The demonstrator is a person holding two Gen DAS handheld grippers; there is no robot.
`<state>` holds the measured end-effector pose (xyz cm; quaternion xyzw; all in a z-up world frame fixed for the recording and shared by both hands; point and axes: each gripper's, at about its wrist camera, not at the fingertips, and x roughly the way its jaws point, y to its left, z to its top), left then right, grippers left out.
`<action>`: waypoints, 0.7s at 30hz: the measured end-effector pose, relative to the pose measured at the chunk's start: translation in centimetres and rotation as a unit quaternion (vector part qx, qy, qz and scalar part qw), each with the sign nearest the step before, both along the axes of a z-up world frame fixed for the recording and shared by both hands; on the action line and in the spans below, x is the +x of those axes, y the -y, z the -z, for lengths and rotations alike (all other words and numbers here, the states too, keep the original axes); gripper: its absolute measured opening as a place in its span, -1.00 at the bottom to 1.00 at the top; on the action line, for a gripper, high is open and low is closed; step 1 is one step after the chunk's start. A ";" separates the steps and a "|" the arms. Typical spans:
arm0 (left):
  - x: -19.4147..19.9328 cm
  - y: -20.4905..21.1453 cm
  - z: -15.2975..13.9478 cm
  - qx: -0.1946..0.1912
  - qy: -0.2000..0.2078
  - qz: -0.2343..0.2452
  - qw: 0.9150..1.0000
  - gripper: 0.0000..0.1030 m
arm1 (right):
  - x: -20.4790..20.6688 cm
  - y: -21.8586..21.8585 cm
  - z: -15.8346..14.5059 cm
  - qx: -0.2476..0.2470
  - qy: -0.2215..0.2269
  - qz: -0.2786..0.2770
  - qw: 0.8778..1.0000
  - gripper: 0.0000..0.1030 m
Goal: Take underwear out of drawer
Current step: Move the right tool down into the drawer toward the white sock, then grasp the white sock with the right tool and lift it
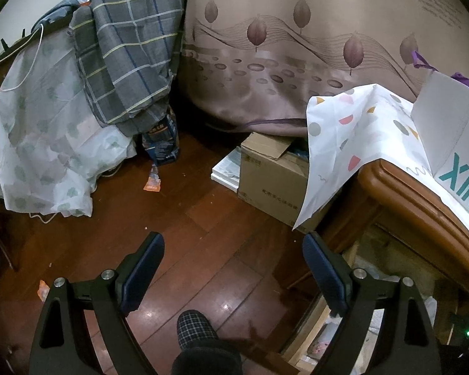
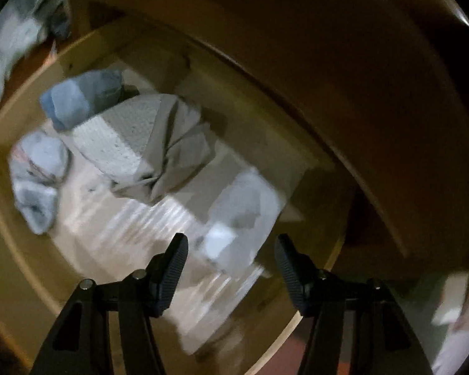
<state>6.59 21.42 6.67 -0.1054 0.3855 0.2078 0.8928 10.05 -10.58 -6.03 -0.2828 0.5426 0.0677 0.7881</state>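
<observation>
In the blurred right wrist view an open wooden drawer [image 2: 15, 250] holds folded garments. A grey one [image 2: 147, 143] lies in the middle, a blue one [image 2: 78, 100] behind it and a pale blue roll [image 2: 37, 175] at the left. My right gripper [image 2: 231, 243] hangs open just over a white folded piece [image 2: 240, 218], its pads not touching it. I cannot tell which pieces are underwear. My left gripper [image 1: 233, 240] is open and empty above the wooden floor [image 1: 178, 250]. The drawer's corner [image 1: 315, 322] shows at its lower right.
A wooden cabinet top [image 1: 406, 193] over the drawer carries a patterned cloth [image 1: 353, 143] and a white box [image 1: 453, 143]. A cardboard box [image 1: 272, 181] stands on the floor by the draped bed [image 1: 297, 62]. A plaid blanket [image 1: 131, 56] hangs at the left. A person's slippered foot [image 1: 197, 331] is below.
</observation>
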 end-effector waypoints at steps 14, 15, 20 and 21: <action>0.3 0.2 0.3 -0.002 -0.006 0.001 1.000 0.71 | 2.2 -0.9 6.4 -0.075 -0.037 -0.050 0.995 0.13; 0.3 0.2 0.3 -0.002 -0.005 0.001 1.000 0.71 | 2.4 -0.9 6.7 -0.077 -0.037 -0.052 0.995 0.13; 0.3 0.1 0.4 0.001 -0.006 0.004 1.000 0.71 | 2.9 -0.5 7.7 -0.070 -0.041 -0.056 0.995 0.01; 0.3 0.1 0.4 0.001 -0.005 0.003 1.000 0.71 | 2.9 -0.4 7.7 -0.064 -0.045 -0.057 0.995 -0.07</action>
